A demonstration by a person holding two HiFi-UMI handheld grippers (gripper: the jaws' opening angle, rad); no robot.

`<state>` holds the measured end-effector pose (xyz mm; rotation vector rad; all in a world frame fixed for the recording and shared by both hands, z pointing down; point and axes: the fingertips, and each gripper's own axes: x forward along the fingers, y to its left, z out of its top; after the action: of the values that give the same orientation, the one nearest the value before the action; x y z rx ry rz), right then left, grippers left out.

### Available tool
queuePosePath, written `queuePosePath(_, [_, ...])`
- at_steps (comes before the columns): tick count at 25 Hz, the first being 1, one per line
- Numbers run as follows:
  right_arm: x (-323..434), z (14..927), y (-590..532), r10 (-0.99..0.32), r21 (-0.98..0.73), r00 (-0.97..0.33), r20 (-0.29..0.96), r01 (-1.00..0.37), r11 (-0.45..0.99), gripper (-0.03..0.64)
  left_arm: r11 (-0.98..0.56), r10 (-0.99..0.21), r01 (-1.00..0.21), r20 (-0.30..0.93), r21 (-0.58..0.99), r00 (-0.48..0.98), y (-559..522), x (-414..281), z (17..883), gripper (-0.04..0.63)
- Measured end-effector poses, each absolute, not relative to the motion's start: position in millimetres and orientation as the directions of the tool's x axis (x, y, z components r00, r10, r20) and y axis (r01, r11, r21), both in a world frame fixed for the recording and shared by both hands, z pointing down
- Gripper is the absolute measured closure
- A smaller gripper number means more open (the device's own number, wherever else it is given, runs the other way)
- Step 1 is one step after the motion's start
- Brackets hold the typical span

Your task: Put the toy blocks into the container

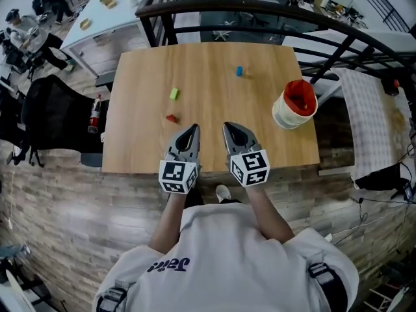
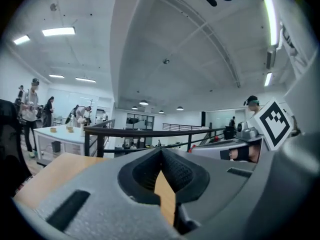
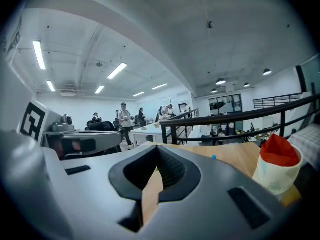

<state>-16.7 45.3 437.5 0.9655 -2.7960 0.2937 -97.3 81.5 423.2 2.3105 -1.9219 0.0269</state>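
Three small toy blocks lie on the wooden table (image 1: 208, 155): a red one (image 1: 171, 117), a green one (image 1: 174, 93) and a blue one (image 1: 239, 71), the blue block (image 3: 214, 157) also showing in the right gripper view. The container, a cream cup with a red lining (image 1: 294, 104), stands at the table's right edge; the same cup (image 3: 276, 165) shows in the right gripper view. My left gripper (image 1: 190, 134) and right gripper (image 1: 232, 131) rest side by side at the near edge, both shut and empty, tips meeting in the left gripper (image 2: 160, 149) and the right gripper (image 3: 158, 148) views.
A dark metal railing (image 1: 260, 12) curves behind the table. A white table (image 1: 104, 18) and people stand at the far left. A black chair (image 1: 52, 116) with a bottle (image 1: 95, 116) is left of the table. A cloth-covered surface (image 1: 370, 122) lies on the right.
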Motion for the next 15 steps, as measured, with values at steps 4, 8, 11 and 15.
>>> queuePosePath(4, [-15, 441, 24, -0.651, -0.095, -0.707, 0.276, -0.694, 0.714, 0.604, -0.354, -0.926, -0.930, 0.102, 0.099, 0.363, 39, -89, 425, 0.589])
queuePosePath(8, [-12, 471, 36, -0.628, -0.022, -0.663, 0.408, -0.694, 0.719, 0.604, -0.534, -0.827, -0.838, 0.137, 0.112, 0.545, 22, -75, 444, 0.589])
queuePosePath(11, [10, 499, 47, -0.634, 0.019, -0.611, 0.475, -0.713, 0.701, 0.603, -0.641, -0.745, -0.759, 0.145, 0.116, 0.651, 20, -56, 459, 0.589])
queuePosePath(15, [45, 526, 64, -0.650, 0.010, -0.507, 0.565, -0.784, 0.621, 0.603, -0.767, -0.602, -0.626, 0.178, 0.139, 0.778, 21, -32, 478, 0.589])
